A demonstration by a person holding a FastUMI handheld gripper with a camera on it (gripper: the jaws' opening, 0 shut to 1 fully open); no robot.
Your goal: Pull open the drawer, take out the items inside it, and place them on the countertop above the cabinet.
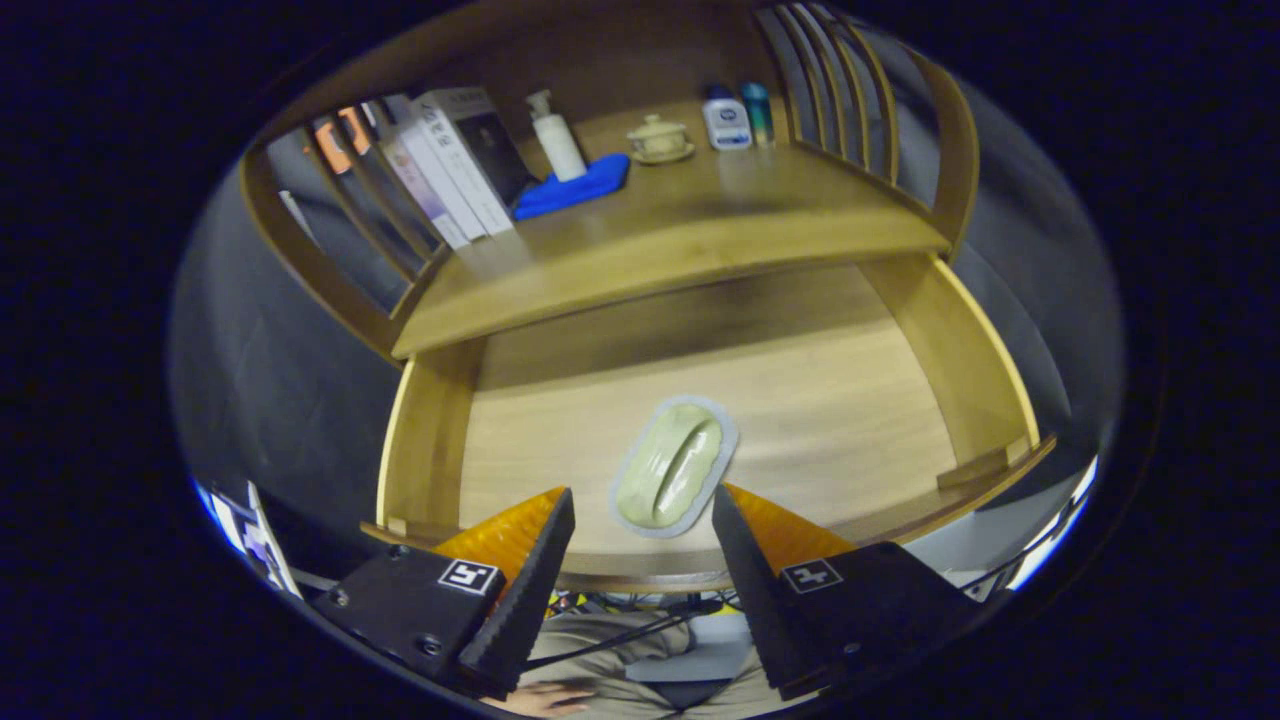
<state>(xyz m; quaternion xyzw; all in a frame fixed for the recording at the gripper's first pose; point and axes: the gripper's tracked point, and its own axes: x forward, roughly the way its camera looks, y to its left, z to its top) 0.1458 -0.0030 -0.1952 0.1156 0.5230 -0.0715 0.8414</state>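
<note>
The wooden drawer [930,340] is pulled out below the countertop [700,235]. On its floor lies a pale green oval item [673,466] with a light rim, tilted lengthwise. My gripper [643,502] hovers over the drawer's front edge, open, its fingers standing either side of the item's near end. Neither finger touches it.
On the countertop stand several books [455,165], a white pump bottle [556,138] on a blue cloth [575,187], a small lidded cup on a saucer [659,139], and two small bottles [738,117]. Slatted wooden rails [850,90] flank the top.
</note>
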